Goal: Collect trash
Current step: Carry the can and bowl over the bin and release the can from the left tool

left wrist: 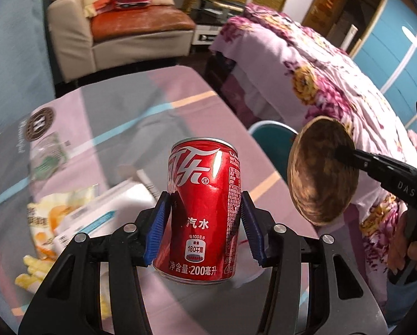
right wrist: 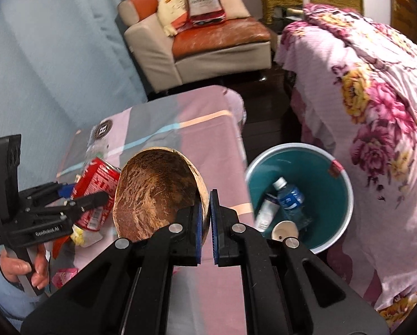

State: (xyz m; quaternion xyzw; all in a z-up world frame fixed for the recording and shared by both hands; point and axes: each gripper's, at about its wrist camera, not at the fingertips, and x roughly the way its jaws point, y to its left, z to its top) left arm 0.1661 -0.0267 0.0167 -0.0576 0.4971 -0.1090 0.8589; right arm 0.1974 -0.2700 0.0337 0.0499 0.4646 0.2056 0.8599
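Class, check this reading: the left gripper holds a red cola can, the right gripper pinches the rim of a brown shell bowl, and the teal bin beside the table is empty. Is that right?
One error: the teal bin is not empty. The right wrist view shows a plastic bottle and other trash in it. The rest is right.

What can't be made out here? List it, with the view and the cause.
- Left wrist view: the teal plastic bin is mostly hidden behind the brown coconut-shell bowl and the table edge; its contents are unseen.
- Left wrist view: the snack packets on the table are motion-blurred, print unreadable.
- Right wrist view: the red soda can is partly covered by the left gripper.
- Right wrist view: the bottle label in the bin is too small to read.
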